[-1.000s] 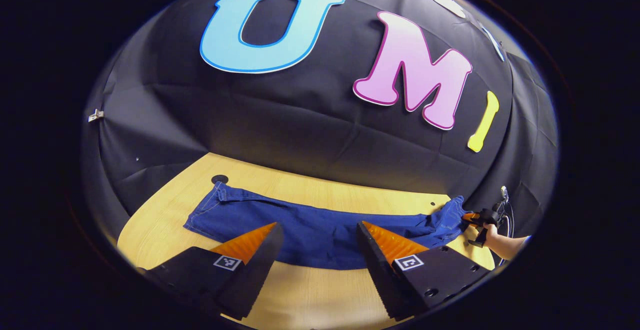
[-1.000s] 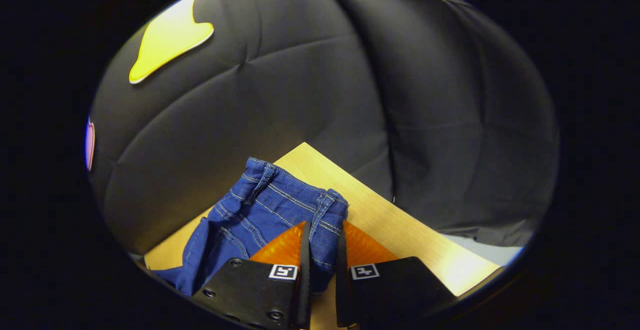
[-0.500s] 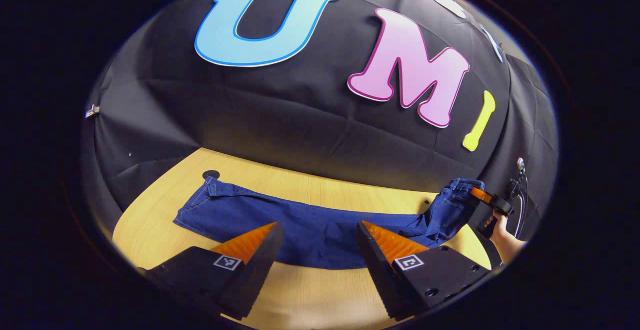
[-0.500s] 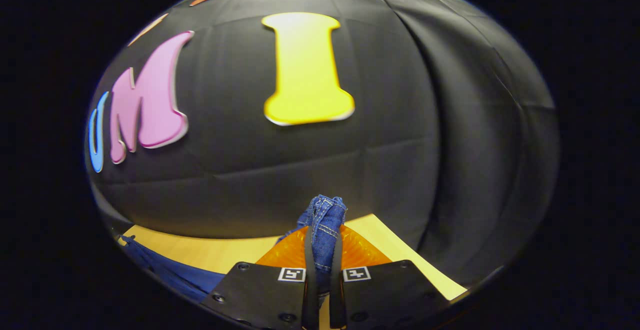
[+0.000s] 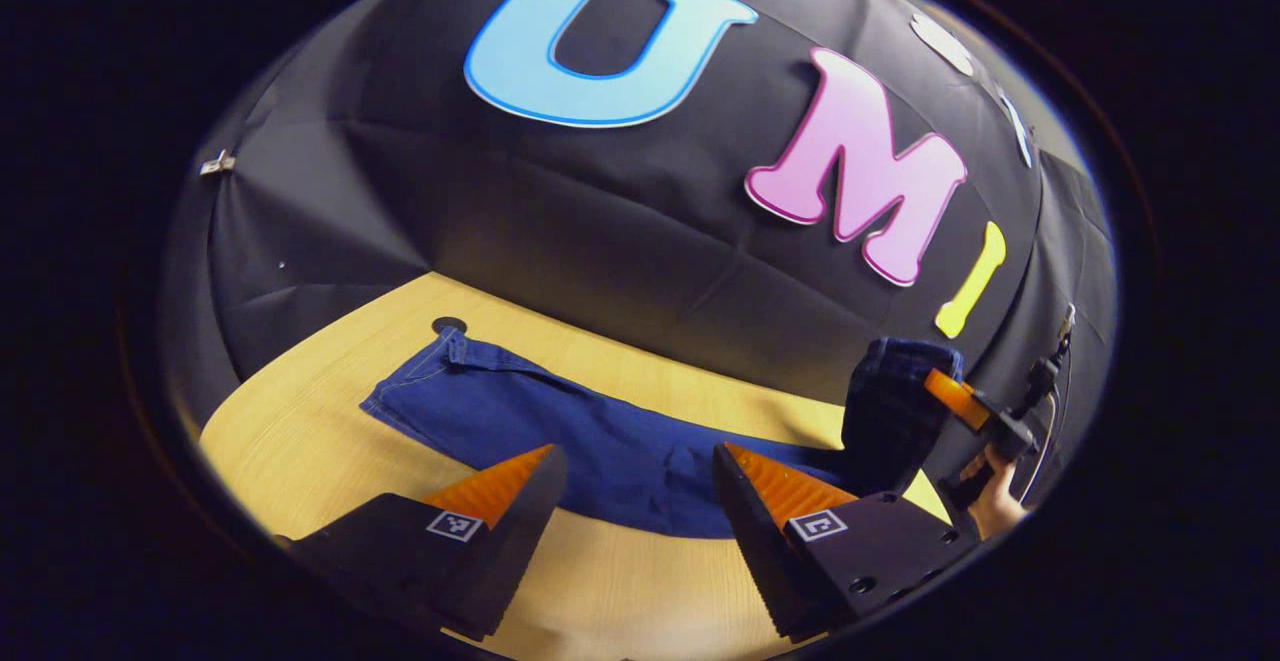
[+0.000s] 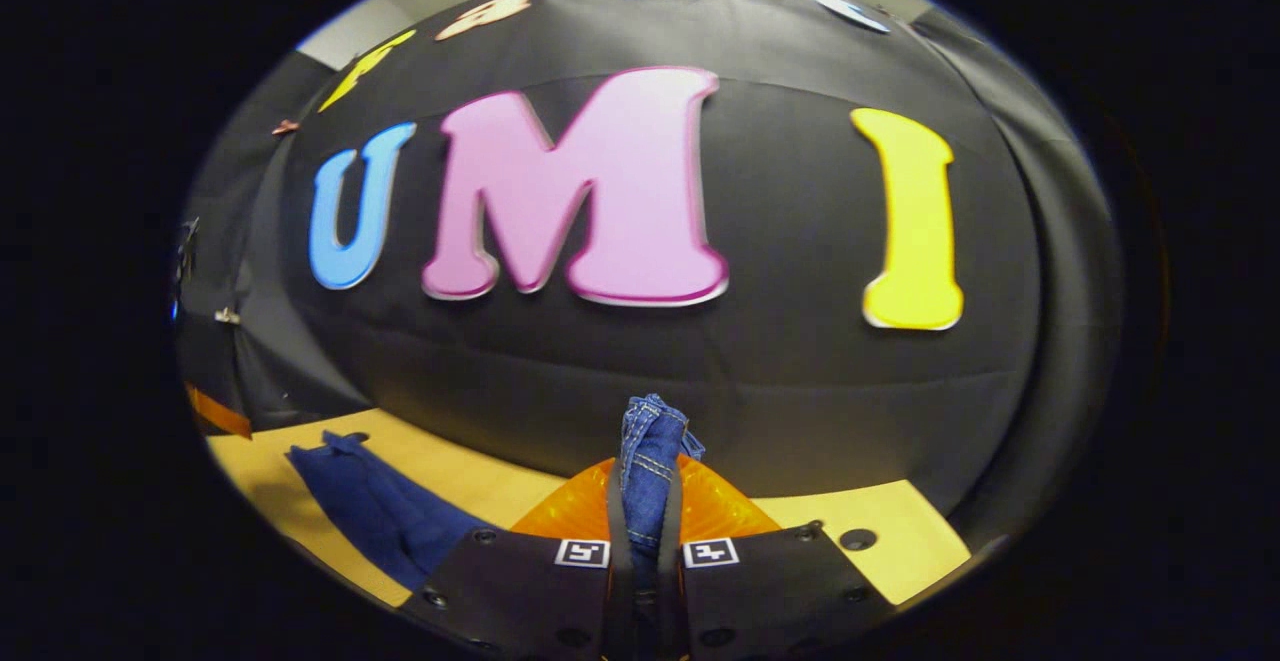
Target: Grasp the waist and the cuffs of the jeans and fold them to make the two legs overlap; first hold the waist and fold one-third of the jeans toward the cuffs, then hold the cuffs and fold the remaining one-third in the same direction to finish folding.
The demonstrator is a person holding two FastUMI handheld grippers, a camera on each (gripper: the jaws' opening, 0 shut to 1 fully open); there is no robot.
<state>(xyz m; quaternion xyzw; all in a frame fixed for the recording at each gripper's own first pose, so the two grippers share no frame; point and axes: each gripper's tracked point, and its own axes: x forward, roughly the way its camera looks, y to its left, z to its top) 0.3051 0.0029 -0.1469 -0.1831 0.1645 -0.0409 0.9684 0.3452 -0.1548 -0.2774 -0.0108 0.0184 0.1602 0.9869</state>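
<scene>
Blue jeans (image 5: 600,441) lie lengthwise on the wooden table (image 5: 330,441), cuffs (image 5: 455,351) at the far left. The waist end (image 5: 890,401) is raised off the table at the right, hanging from my right gripper (image 5: 950,396), which a hand (image 5: 990,506) holds. In the right gripper view, my right gripper (image 6: 645,476) is shut on the bunched waist (image 6: 650,441), which sticks up between its fingers, with the jeans' legs (image 6: 370,506) lying on the table to the left. My left gripper (image 5: 635,461) hovers open above the near edge of the jeans' middle, holding nothing.
The black cloth wall closes the table's far side. A dark round hole (image 5: 449,325) sits in the table just beyond the cuffs, and another hole (image 6: 857,539) near the right end. Bare tabletop (image 5: 620,591) lies in front of the jeans.
My right gripper has lifted the waist off the table and turned from facing the table corner toward the back wall. The left gripper stays open over the jeans' middle.
</scene>
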